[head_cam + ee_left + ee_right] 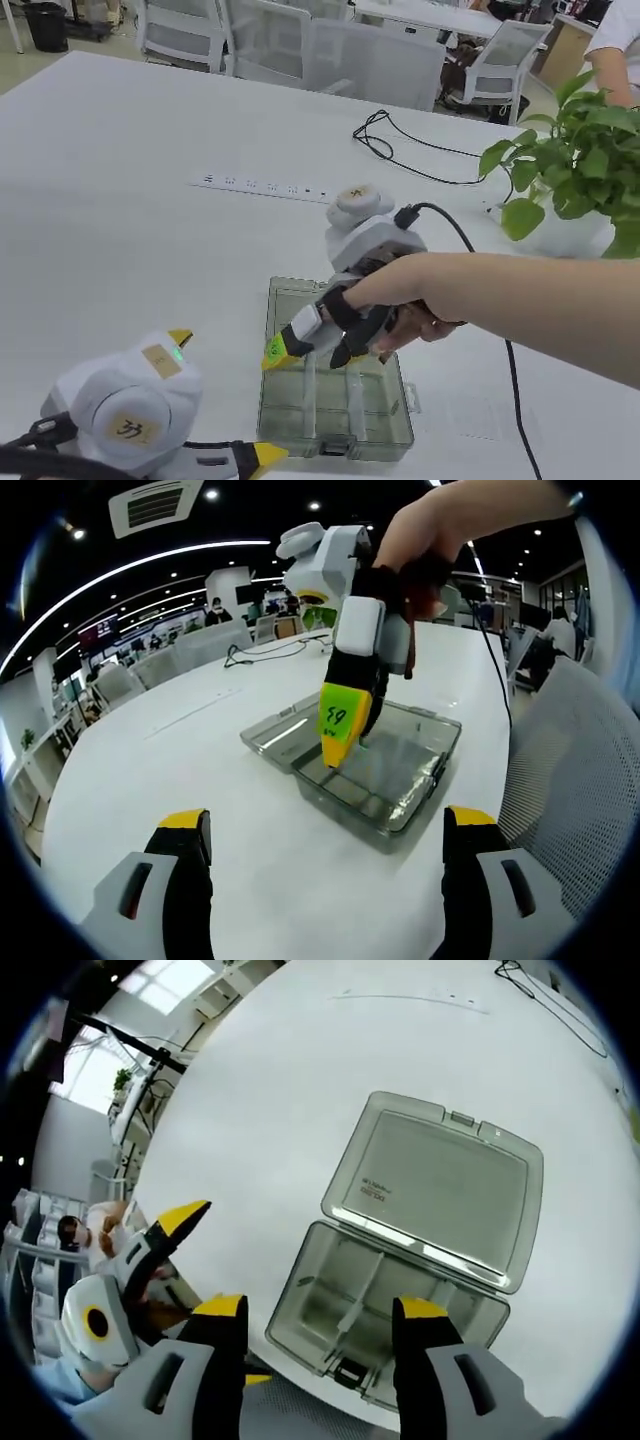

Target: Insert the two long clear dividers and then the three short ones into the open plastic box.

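White tabletop (120, 200) runs under both your tools, with a power strip (265, 187) at 12 o'clock and a potted plant (570, 170) at 2 o'clock. Your open plastic box (400, 420) lies close in, with its lid (290, 298) flat at its 12 o'clock side. Two long clear dividers (310, 390) run lengthwise inside it. Your right gripper (305, 352) hangs over the box, jaws apart and empty. Your left gripper (222, 396) sits at the box's 9 o'clock, jaws wide, gripping nothing.

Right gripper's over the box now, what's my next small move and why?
Probably raise the right gripper away from the box: its jaws stand open and empty, and two long dividers seem seated already, so a short one comes next.
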`<state>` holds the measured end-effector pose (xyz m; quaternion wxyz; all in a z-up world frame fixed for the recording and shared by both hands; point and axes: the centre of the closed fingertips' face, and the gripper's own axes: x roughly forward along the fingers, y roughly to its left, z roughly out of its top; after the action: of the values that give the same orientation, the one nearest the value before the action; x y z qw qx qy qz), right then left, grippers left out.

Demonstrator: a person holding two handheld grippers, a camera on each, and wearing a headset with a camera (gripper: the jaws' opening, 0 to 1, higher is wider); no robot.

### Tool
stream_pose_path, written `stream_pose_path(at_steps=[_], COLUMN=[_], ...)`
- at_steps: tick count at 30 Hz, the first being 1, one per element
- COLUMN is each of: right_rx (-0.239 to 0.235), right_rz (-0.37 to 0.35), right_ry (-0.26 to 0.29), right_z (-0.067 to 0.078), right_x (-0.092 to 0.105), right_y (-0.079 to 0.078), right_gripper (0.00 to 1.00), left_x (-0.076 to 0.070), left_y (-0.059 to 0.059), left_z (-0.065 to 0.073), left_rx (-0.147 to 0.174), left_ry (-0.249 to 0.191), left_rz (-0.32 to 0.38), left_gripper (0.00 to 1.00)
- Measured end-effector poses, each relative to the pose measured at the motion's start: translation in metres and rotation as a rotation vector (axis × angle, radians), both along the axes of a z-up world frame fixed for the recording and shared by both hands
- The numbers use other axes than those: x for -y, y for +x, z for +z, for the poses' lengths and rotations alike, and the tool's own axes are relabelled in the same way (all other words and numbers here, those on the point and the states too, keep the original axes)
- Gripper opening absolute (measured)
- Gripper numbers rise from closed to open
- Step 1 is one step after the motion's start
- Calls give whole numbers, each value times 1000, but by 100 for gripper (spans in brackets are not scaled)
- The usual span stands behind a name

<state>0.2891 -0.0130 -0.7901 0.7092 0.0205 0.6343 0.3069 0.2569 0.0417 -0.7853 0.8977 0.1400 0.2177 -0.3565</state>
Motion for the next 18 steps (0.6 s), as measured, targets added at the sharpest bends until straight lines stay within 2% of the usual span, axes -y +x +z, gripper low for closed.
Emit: stream_pose_path(at_steps=[1, 3, 4, 7, 8, 12, 14, 15, 16, 18], right_rx=[8, 19, 55, 118, 117, 189, 202, 240, 245, 290], right_rz=[-4, -10, 16, 34, 38, 69, 74, 88, 87, 112], right_ry=[26, 44, 92, 115, 110, 148, 144, 161, 151, 153], right_z=[4, 8, 12, 20, 20, 23, 22, 23, 21, 21], right_x=[-2, -1, -6, -3, -1, 4, 10, 10, 14, 18], right_y=[1, 3, 5, 9, 8, 12, 10, 14, 13, 14], right_gripper=[62, 67, 69, 78, 81, 87, 91, 93, 95, 100], left_x=[0, 0, 0, 0, 0, 1, 1, 1, 1, 1], left_y=[0, 0, 0, 0, 0, -1, 0, 0, 0, -1], left_z=[0, 0, 0, 0, 0, -1, -1, -1, -1, -1], left_rx=[0, 0, 0, -2, -1, -2, -3, -3, -4, -4], left_ry=[1, -1, 0, 0, 1, 4, 3, 4, 4, 5], left_rz=[0, 0, 0, 3, 2, -2, -1, -2, -2, -5], left_gripper=[99, 99, 99, 99, 99, 99, 99, 99, 99, 99])
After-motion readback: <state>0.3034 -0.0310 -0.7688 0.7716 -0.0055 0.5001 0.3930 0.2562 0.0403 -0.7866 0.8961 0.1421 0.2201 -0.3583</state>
